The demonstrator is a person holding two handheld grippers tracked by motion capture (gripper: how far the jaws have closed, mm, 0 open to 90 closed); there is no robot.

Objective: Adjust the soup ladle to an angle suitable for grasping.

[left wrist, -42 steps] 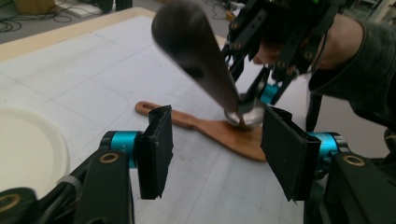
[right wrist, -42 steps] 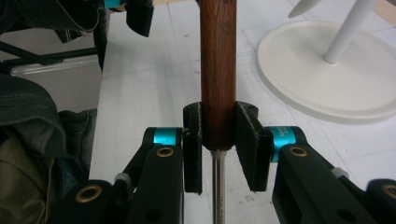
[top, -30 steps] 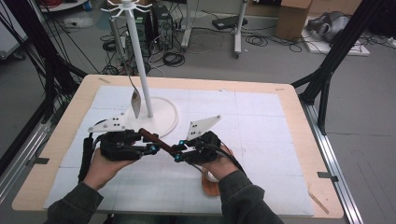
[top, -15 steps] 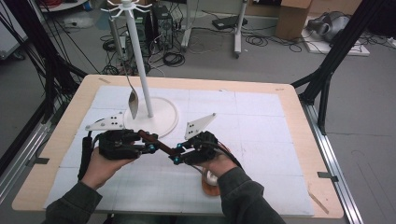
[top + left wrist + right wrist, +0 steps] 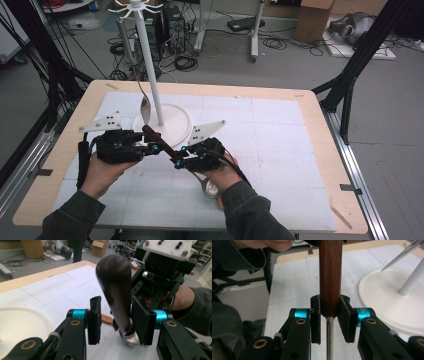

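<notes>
Clearly, the right gripper (image 5: 177,161) is clamped on a long utensil with a dark brown wooden handle (image 5: 157,140). In the right gripper view both black jaws of this gripper (image 5: 330,315) press flat against the sides of the handle (image 5: 330,277), at the end where a thin metal shaft (image 5: 330,340) leaves the wood and runs down between the jaws. In the high view a rounded shiny metal part (image 5: 210,188) shows under the right hand (image 5: 220,170), lying on the white gridded mat (image 5: 280,150); its exact shape cannot be made out.

The left gripper (image 5: 152,147) has its jaws around the same handle, higher up, and is loose. In the left gripper view its jaws (image 5: 115,322) stand moderately apart: one jaw lies against the blurred handle (image 5: 116,290), while a visible gap separates the other from the wood. The handle slants upward from the right gripper toward the left one, above the mat.

Just beyond the two grippers stands a white rack with a tall thin pole and a round flat base (image 5: 175,127). A slender silver metal spoon (image 5: 145,107) hangs from it, its bowl low over the base's near-left edge. The mat covers a light wooden table (image 5: 310,100).
</notes>
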